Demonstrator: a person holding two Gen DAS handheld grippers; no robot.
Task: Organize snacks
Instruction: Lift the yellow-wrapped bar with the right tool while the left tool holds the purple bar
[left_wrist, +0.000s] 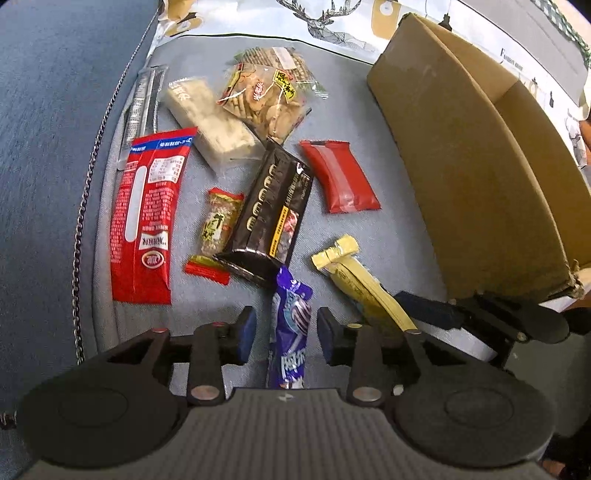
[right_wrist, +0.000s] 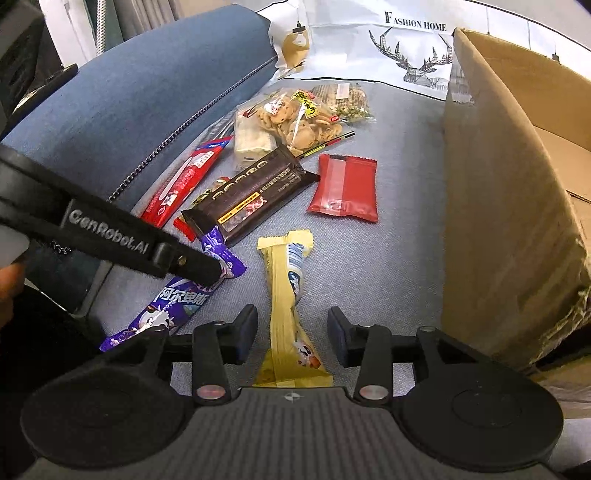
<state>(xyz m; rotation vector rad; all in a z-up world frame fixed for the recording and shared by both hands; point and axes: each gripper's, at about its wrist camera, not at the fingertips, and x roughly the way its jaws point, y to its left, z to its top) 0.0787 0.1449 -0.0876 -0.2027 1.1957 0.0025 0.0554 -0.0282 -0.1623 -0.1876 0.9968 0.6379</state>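
Cardboard box (right_wrist: 509, 206): stiff, open-topped, at right on the grey cushion (right_wrist: 388, 266). Yellow snack packet (right_wrist: 286, 306): light, crinkly, probably slippery; lies between the right gripper (right_wrist: 291, 334) jaws, parted, untouched; pinch mid-length. Purple candy packet (left_wrist: 291, 332): likewise, between the parted left gripper (left_wrist: 286, 334) jaws.

You see a purple wrapper (left_wrist: 291, 325) with white lettering beside a yellow wrapper (right_wrist: 290, 295). Beyond the purple one, a black bar (left_wrist: 271, 210) carries gold print, flanked by two red packets (left_wrist: 340, 177) (left_wrist: 149, 218). The cushion (left_wrist: 369, 236) is grey-blue, the box (left_wrist: 469, 166) plain brown.
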